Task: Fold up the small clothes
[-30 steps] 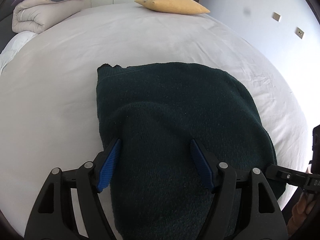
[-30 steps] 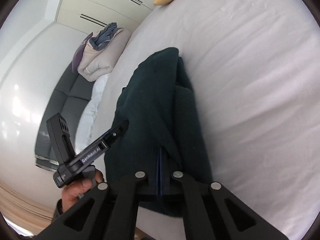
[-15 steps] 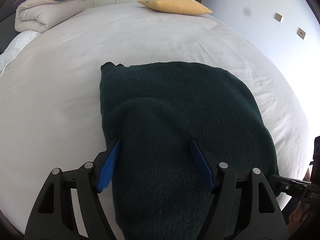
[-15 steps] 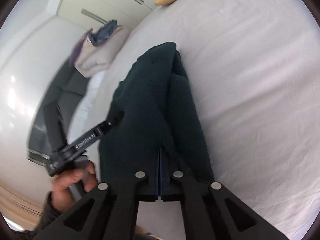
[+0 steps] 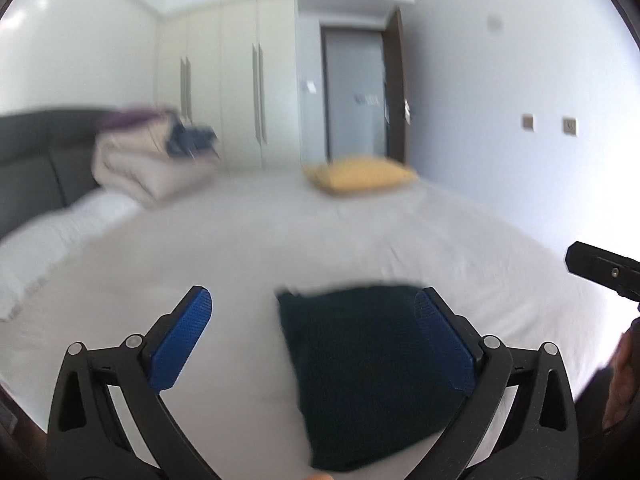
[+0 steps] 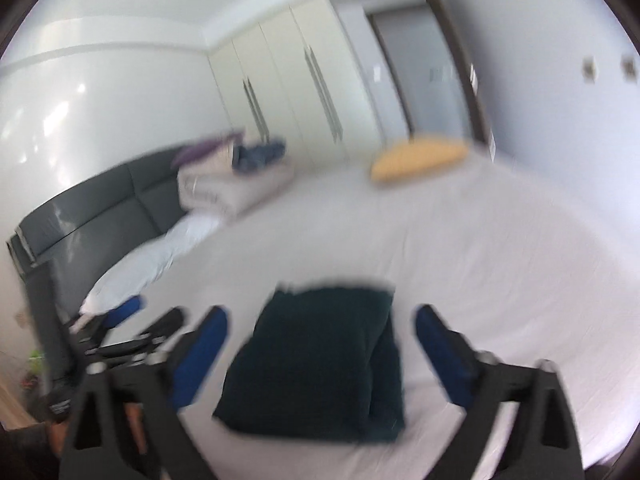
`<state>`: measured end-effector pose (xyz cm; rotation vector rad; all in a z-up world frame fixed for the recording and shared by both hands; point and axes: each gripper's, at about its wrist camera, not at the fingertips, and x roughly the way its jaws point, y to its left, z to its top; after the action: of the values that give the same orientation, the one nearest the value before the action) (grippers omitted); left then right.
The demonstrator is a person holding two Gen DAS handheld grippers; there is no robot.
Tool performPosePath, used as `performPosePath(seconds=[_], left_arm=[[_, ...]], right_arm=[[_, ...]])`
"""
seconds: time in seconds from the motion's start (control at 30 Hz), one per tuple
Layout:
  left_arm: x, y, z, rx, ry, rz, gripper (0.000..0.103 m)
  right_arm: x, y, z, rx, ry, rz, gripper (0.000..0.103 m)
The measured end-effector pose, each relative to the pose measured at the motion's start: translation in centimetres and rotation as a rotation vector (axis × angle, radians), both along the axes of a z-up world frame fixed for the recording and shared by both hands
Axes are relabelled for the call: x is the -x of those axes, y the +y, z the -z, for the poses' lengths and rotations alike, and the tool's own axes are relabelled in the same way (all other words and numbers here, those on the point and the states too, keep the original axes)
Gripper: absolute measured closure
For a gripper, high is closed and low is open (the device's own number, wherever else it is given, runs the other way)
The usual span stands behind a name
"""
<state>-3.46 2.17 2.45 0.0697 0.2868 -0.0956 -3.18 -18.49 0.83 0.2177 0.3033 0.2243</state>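
A dark green knitted garment [image 5: 372, 376] lies folded on the white bed [image 5: 320, 236], near its front edge. Raised above and behind it, my left gripper [image 5: 314, 300] has its jaws opening wide, blue pads apart, nothing pressed between them. In the right wrist view the same garment [image 6: 320, 360] shows as a folded stack, and my right gripper [image 6: 322, 320] hangs over it, jaws opening wide, clear of the cloth. The left gripper [image 6: 152, 316] shows at the lower left there. Both views are blurred by motion.
A yellow pillow [image 5: 360, 174] lies at the bed's far side. A folded beige duvet with dark clothes on top [image 5: 148, 160] sits at the far left by a grey headboard [image 5: 32, 168]. Cream wardrobe doors [image 5: 240, 92] and a door stand behind.
Both grippers lifted off the garment, pulled back and tilted up toward the room. The right gripper went from shut on the garment's edge to wide apart; the left widened further.
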Motion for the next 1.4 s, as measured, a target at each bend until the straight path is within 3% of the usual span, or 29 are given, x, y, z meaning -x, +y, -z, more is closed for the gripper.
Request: performPosePath(seconds=[0.1, 0.27, 0.37, 0.6, 0.77, 1.07, 1.4], left_arm=[[1.0, 0.4, -1.8, 0.000, -0.047, -0.055, 0.000], [0.1, 0.8, -2.5, 0.030, 0.066, -0.083, 0.000], [0.0, 0.8, -2.2, 0.027, 0.100, -0.086, 0.000], [-3.2, 1.3, 0.7, -0.008, 0.360, -0.146, 0.000], [-3.7, 2.8, 3.1, 0.053, 0.437, -0.161, 0.000], [-5.3, 3.5, 6.4, 0.065, 0.525, -0.181, 0.000], [-6.2, 3.2, 7.8, 0.067, 0.562, -0.171, 0.000]], right_arm=[[0.3, -0.2, -1.2, 0.012, -0.042, 0.041, 0.000], [-0.2, -1.0, -1.2, -0.035, 0.035, 0.085, 0.000], [-1.0, 0.0, -1.4, 0.027, 0.100, 0.067, 0.000], [-2.4, 3.5, 0.8, 0.135, 0.317, -0.003, 0.000], [-2.7, 5.0, 1.5, 0.169, 0.358, -0.019, 0.000], [-4.1, 5.5, 2.3, 0.188, 0.473, -0.007, 0.000], [-4.8, 5.7, 2.8, 0.205, 0.507, -0.020, 0.000]])
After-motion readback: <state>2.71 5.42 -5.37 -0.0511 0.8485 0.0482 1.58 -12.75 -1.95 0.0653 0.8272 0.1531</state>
